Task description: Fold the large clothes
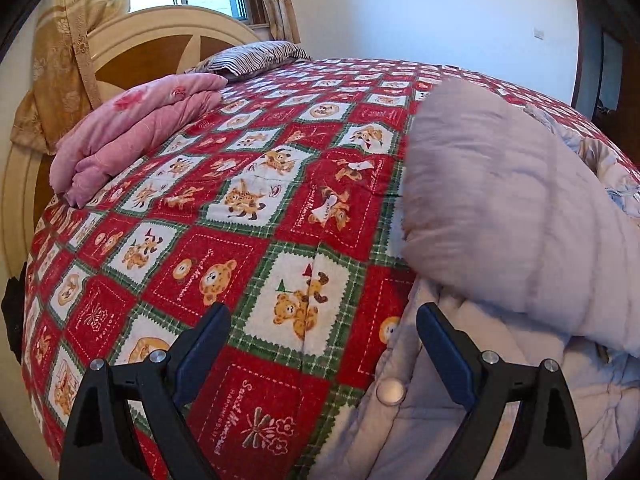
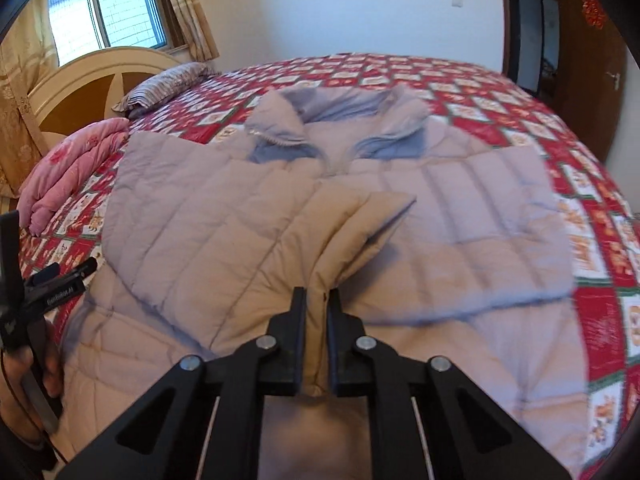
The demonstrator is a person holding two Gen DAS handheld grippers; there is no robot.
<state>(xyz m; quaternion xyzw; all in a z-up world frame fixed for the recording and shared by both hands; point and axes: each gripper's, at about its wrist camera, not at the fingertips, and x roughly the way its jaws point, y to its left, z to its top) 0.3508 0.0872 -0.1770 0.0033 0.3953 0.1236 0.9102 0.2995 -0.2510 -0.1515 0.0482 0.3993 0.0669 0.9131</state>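
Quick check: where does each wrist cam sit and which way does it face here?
Left wrist: on the open left gripper, low over the red teddy-bear patchwork bedspread, facing the cream wooden headboard; both fingers show.
Right wrist: on the right gripper, shut on the lilac quilted puffer jacket, facing its collar; the person's left hand shows.
Shared: bedspread, jacket, folded pink quilt, headboard.

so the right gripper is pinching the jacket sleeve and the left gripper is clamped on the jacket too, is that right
Not quite. The right gripper is indeed pinching the jacket sleeve, but the left gripper is open and holds nothing, with the bedspread showing between its fingers in the left wrist view.
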